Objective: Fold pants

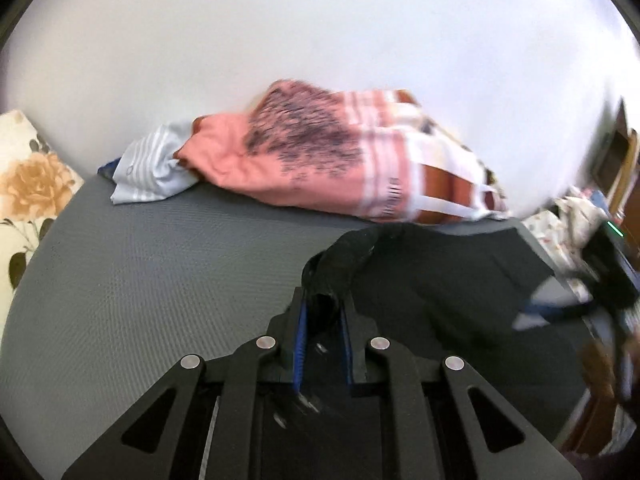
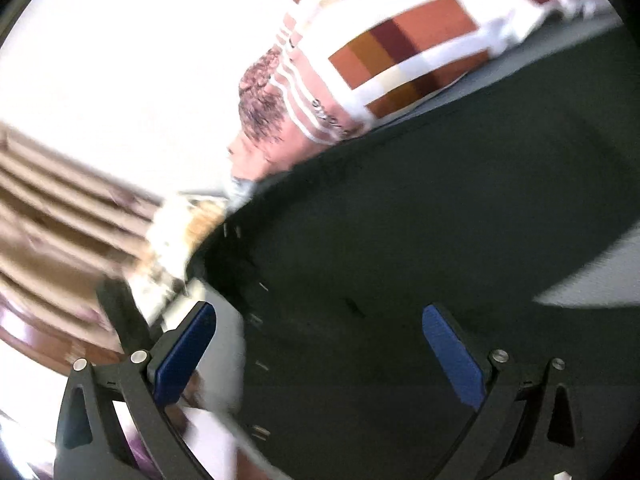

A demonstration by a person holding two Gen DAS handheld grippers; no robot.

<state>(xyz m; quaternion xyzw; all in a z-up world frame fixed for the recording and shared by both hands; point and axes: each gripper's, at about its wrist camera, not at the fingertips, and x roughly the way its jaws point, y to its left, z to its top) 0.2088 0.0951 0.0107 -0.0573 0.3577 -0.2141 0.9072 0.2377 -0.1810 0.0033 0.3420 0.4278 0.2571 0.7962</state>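
The white wall (image 1: 320,40) fills most of what your left camera sees, and below it the grey worktop (image 1: 140,280) stretches across the lower half, its ribbed surface bare on the left. Along the back of it, against the wall, sits a heap of laundry: a salmon-pink garment (image 1: 288,152) with a dark speckled print and white stripes, a blanket (image 2: 400,48) in rust, maroon and cream blocks to its right, and a pale blue striped cloth (image 1: 148,176) tucked in at its left end. At the far left edge you have a floral cushion (image 1: 28,176), cream with an orange rose.

The black pants (image 1: 440,280) lie on the right part of the worktop, in front of the heap, spread out dark and flat. One bunched edge of them rises toward you and runs into your left tongs (image 1: 323,320), which are clenched on that fabric; the blue pads (image 1: 302,336) stand close together with black cloth pinched between them.

Your right tongs (image 2: 320,344) are spread wide with nothing gripped. In that view, tilted and blurred, they hover over the pants, whose curved edge (image 2: 248,208) runs between the two blue fingers (image 2: 452,352); I can't tell whether either finger touches the cloth. From the left camera the right tongs show only as a dark smear at the far right edge.
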